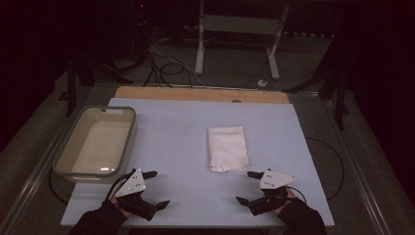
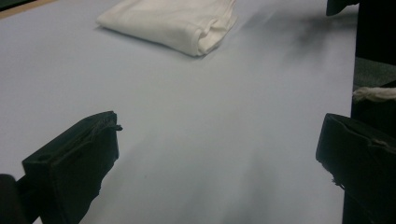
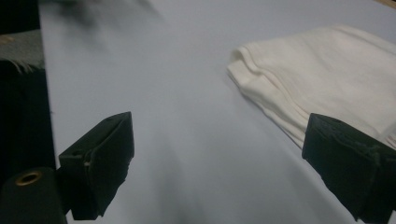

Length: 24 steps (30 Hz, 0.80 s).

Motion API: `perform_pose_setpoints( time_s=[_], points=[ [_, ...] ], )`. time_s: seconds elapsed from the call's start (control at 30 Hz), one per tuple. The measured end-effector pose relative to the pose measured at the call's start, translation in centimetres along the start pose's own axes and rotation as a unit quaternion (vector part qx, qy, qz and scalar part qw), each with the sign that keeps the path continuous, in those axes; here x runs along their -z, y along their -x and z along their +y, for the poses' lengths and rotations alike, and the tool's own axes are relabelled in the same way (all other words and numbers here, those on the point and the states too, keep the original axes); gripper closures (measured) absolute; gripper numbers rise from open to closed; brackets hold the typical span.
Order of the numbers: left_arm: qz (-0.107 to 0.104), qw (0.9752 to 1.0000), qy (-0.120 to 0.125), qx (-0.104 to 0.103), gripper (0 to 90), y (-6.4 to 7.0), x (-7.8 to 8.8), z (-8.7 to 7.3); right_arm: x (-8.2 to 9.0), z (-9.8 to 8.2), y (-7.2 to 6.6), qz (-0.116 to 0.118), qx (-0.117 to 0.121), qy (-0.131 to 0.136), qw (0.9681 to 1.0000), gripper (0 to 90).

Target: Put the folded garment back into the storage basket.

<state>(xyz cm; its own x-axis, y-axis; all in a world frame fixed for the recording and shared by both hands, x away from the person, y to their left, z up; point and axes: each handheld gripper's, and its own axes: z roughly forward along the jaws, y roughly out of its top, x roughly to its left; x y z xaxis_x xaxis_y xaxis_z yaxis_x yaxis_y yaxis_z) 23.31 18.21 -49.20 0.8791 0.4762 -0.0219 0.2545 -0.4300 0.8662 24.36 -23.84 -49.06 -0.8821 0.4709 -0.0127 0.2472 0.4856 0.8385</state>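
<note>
**Both grippers open near the folded cloth**

The left gripper [image 1: 155,188] sits low over the near part of the mat [image 1: 171,147], held in a dark-sleeved hand [image 1: 117,208] that comes in from the near edge. Its jaws stand wide apart with nothing between them; in the left gripper view the bare mat fills the gap. The cloth [image 1: 227,149] lies ahead of this gripper and off to its right, well apart from its jaws. In the left gripper view the cloth [image 2: 170,21] shows far beyond the jaw tips, folded, with its rolled edges turned toward the camera.

The right gripper [image 1: 248,187] is also low over the near part of the mat, its jaws spread wide and empty. The cloth is just ahead of it and slightly to its left, near its forward jaw but not touching it in the high view. In the right gripper view the cloth [image 3: 322,70] lies close ahead, its stacked folded edges facing the gap, and the right-hand jaw overlaps its near edge in the picture; whether that jaw touches it cannot be told.

A tub [image 1: 128,132], pale inside with a grey rim, stands ahead of the left gripper on its left side, close by at the mat's left edge. The two grippers are well apart, the cloth beyond the space between them.
</note>
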Motion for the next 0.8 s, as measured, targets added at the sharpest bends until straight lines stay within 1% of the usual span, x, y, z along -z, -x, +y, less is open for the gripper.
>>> perform_pose_setpoints(
  time_s=[0.07, 0.1, 0.13, 0.2, 0.3, 0.33, 0.37, 0.4, 0.43, 0.5, 0.53, 0.57, 0.6, 0.63, 0.7, 0.73, 0.77, 0.8],
  points=[
    [0.000, 1.0000, -0.002, -0.006, 0.0, 0.1, 0.0, 0.5, 0.3, 0.7, -0.3, 0.002, 0.011, 0.000, 0.9999, 9.2],
    [-0.001, 1.0000, -0.002, -0.008, 0.0, 0.2, 0.1, 0.7, 0.3, 0.7, -0.3, 0.002, 0.011, 0.000, 0.9999, 9.2],
    [-0.003, 1.0000, -0.003, -0.005, 0.0, 0.1, 0.1, 1.2, 0.5, 1.1, -0.5, 0.001, 0.007, 0.004, 1.0000, 9.2],
    [-0.003, 1.0000, -0.001, -0.005, 0.0, 0.1, 0.2, 1.4, 0.7, 1.5, -0.5, 0.003, 0.005, 0.007, 1.0000, 9.2],
    [-0.006, 0.9999, 0.008, 0.003, 0.0, -0.2, 0.4, 1.9, 0.9, 2.0, -0.4, 0.003, 0.011, 0.009, 0.9999, 9.1],
    [-0.004, 1.0000, 0.007, 0.004, 0.0, -0.3, 0.4, 2.1, 1.1, 2.4, -0.4, 0.001, 0.010, 0.016, 0.9998, 9.1],
    [-0.002, 1.0000, 0.006, 0.001, 0.0, -0.3, 0.4, 2.3, 1.1, 2.4, -0.4, 0.001, 0.010, 0.016, 0.9998, 9.1],
    [-0.003, 1.0000, 0.004, 0.000, 0.0, -0.3, 0.5, 2.5, 1.3, 2.8, -0.3, 0.002, 0.011, 0.021, 0.9997, 9.1],
    [-0.006, 1.0000, 0.003, -0.001, 0.0, -0.3, 0.5, 2.7, 1.3, 2.8, -0.3, 0.002, 0.011, 0.021, 0.9997, 9.1],
    [-0.013, 0.9999, 0.004, -0.005, 0.0, -0.2, 0.5, 3.4, 1.4, 3.3, -0.2, 0.001, 0.016, 0.023, 0.9996, 9.1],
    [-0.013, 0.9999, 0.004, -0.005, 0.0, -0.2, 0.5, 3.4, 1.4, 3.3, -0.2, 0.001, 0.016, 0.023, 0.9996, 9.1],
    [-0.014, 0.9999, 0.003, -0.009, 0.0, -0.1, 0.5, 3.6, 1.5, 3.7, -0.2, 0.002, 0.016, 0.025, 0.9996, 9.1],
    [-0.015, 0.9998, 0.001, -0.014, 0.0, -0.1, 0.5, 3.8, 1.5, 3.7, -0.2, 0.002, 0.016, 0.025, 0.9996, 9.1],
    [-0.018, 0.9997, -0.001, -0.014, 0.0, -0.1, 0.4, 4.0, 1.6, 4.0, -0.1, -0.001, 0.021, 0.027, 0.9994, 9.1],
    [-0.020, 0.9997, -0.003, -0.013, 0.0, -0.1, 0.3, 4.2, 1.6, 4.0, -0.1, -0.001, 0.021, 0.027, 0.9994, 9.1],
    [-0.021, 0.9996, -0.010, -0.016, 0.0, -0.1, 0.2, 4.6, 1.7, 4.2, 0.0, -0.002, 0.025, 0.029, 0.9992, 9.1],
    [-0.025, 0.9994, -0.014, -0.018, 0.0, -0.2, 0.0, 4.8, 1.8, 4.4, 0.1, -0.006, 0.024, 0.032, 0.9992, 9.2],
    [-0.024, 0.9994, -0.017, -0.020, 0.0, -0.2, -0.1, 5.0, 1.8, 4.5, 0.1, -0.007, 0.027, 0.032, 0.9991, 9.1]
  ],
)
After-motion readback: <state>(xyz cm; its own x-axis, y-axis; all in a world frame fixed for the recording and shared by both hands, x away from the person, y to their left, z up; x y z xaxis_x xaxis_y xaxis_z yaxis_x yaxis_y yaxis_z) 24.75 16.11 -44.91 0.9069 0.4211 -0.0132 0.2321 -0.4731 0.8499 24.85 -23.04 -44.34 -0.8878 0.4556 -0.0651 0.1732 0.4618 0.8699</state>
